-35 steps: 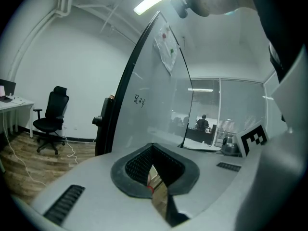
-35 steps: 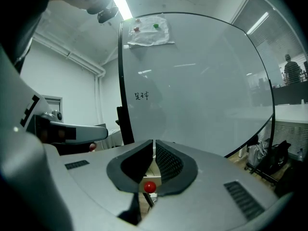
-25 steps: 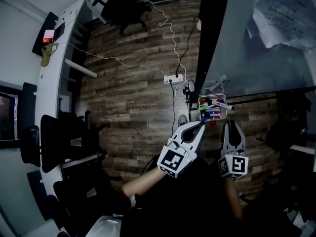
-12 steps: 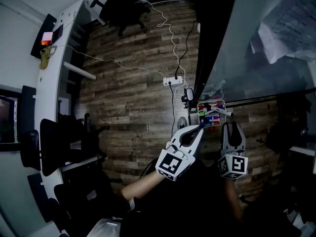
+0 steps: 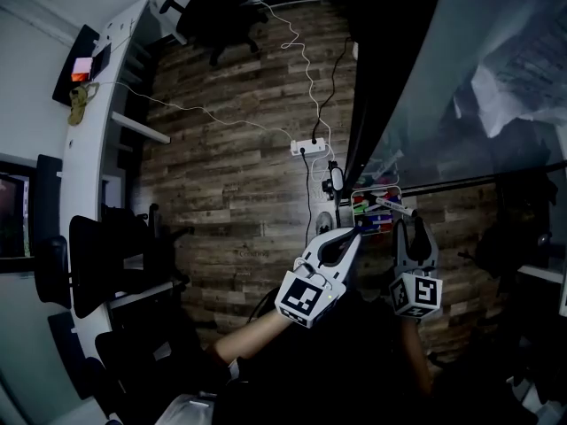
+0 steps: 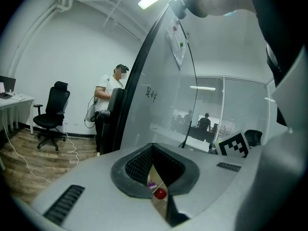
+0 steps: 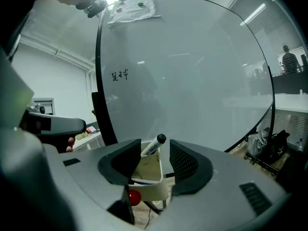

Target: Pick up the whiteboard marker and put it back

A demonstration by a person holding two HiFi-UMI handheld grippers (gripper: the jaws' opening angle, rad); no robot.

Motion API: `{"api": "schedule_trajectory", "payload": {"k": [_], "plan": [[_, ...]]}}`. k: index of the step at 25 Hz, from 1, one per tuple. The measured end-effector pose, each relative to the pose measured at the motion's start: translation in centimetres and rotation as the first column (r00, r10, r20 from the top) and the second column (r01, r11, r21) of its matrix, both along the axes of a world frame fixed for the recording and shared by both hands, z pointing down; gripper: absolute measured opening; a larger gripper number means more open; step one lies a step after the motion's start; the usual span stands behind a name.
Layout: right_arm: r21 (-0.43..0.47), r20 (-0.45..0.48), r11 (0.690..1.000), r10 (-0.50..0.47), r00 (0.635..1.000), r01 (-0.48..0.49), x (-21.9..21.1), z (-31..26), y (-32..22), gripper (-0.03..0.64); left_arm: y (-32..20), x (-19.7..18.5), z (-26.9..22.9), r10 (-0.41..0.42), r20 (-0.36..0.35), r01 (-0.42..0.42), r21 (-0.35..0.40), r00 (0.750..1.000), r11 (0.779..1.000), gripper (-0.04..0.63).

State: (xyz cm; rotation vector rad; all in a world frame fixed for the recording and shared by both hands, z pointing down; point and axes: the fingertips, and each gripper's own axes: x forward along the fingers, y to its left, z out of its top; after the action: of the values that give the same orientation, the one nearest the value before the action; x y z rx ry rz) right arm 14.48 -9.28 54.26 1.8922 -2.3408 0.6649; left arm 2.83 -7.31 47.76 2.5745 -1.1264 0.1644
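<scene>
The fingers of the right gripper [image 7: 155, 149] stood wide apart and had just been opening. Between them we saw the whiteboard marker [image 7: 153, 146], but neither finger pressed on it, so nothing was held. The marker leaned in a white tray [image 7: 150, 190] just beyond the fingertips, its black cap pointing up toward 1 o'clock. We judged that it had already been put back and let go. A small red ball [image 7: 134, 197] sat at 7 o'clock of the tray's front wall. Behind the tray rose the whiteboard [image 7: 192, 71], which filled most of the right gripper view.

The fingers of the left gripper [image 6: 152, 150] were closed together on nothing, with only a thin slit between them. It hung at 9 o'clock of the right gripper and took no part in the work.

From the head view, the tray lay at about 11 o'clock of the right gripper's fingertips. It held several other coloured markers [image 5: 372, 212]. Below everything was a wooden floor [image 5: 230, 193], with a power strip [image 5: 306, 145] and its cables at 12 o'clock.

The risks, as we judged them, lay in the withdrawal. The marker only leaned in the tray, and a finger stood close on either side of its cap. A sideways drift while backing away could clip the cap. That could tip the marker out onto the floor. A push forward instead could knock the tray against the board and shake the other markers loose.
</scene>
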Motion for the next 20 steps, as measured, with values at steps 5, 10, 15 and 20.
{"api": "schedule_trajectory", "payload": {"k": [5,10,15,20], "plan": [[-0.009,0.009,1.000,-0.001,1.000,0.001,0.2,0.5,-0.8,0.173,-0.5,0.0,0.3,-0.001,0.003,0.001,-0.006,1.000,1.000,0.008],[-0.022,0.018,1.000,-0.017,1.000,0.017,-0.1,0.8,-1.4,0.174,-0.9,-0.1,0.4,-0.003,0.003,0.003,-0.013,1.000,1.000,0.008],[-0.035,0.023,0.999,-0.032,0.999,0.032,-0.5,1.2,-1.7,0.173,-1.0,0.1,0.7,-0.002,0.004,0.002,-0.024,1.000,1.000,0.008],[-0.038,0.030,0.998,-0.039,0.999,0.040,-0.6,1.2,-1.8,0.173,-1.2,0.0,0.9,-0.004,0.004,0.004,-0.029,1.000,1.000,0.008]]}}
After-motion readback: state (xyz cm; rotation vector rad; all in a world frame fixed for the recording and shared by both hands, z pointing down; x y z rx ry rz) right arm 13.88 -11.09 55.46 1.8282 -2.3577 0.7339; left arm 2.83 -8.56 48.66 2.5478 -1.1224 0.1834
